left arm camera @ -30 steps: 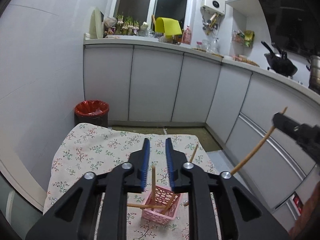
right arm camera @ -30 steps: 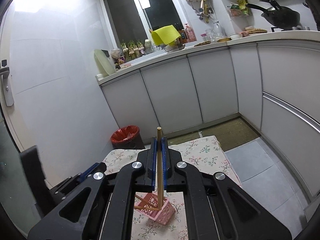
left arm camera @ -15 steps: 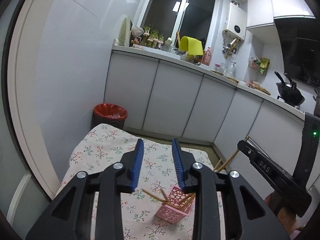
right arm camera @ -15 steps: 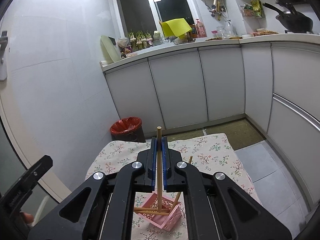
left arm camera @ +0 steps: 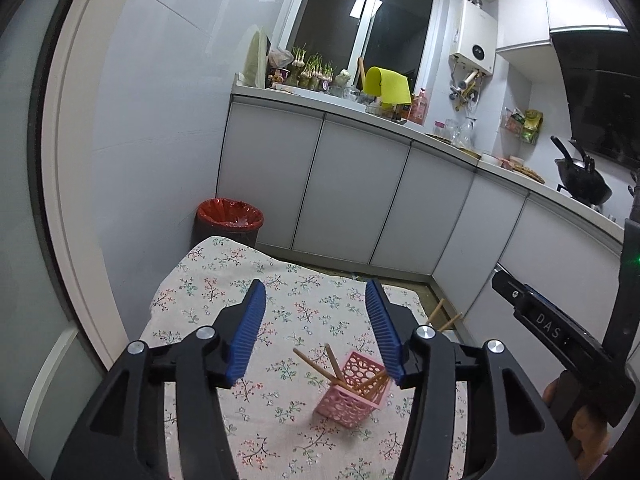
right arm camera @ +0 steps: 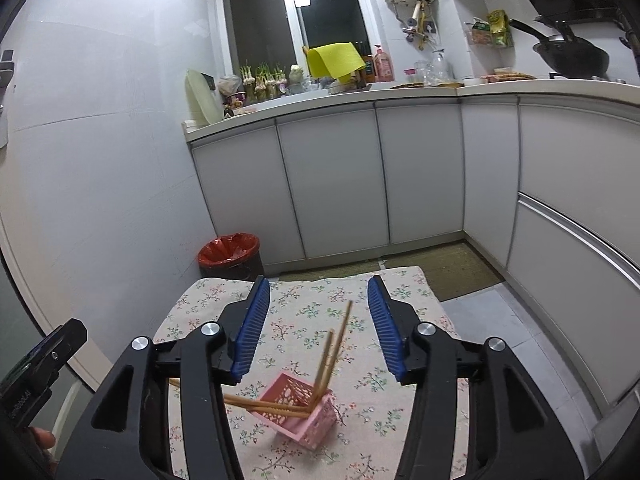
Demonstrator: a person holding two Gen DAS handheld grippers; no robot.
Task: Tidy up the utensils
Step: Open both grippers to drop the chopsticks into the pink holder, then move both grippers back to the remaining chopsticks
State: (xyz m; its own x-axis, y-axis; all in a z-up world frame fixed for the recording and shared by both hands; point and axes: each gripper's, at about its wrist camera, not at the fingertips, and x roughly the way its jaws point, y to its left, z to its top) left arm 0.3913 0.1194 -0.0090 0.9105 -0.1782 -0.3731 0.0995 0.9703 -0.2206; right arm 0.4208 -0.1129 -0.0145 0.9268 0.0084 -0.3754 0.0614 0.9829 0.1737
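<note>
Chopsticks [right arm camera: 326, 360], thin tan wooden sticks, lean at loose angles in my pink perforated basket [right arm camera: 298, 412] on the floral-clothed worktop [right arm camera: 360, 300]. My left claw [left arm camera: 316, 332] and right claw [right arm camera: 318, 326] are both opening, nothing between the pads.

Pink perforated basket [right arm camera: 298, 416] stands tilted on the table [right arm camera: 360, 292], near its middle. Wooden chopsticks [right arm camera: 328, 360] rest inside: two lean upright, others [right arm camera: 264, 406] project low over the rim.

Chopsticks [right arm camera: 280, 408] lean in a basket [right arm camera: 308, 428] on the table [right arm camera: 400, 400].
</note>
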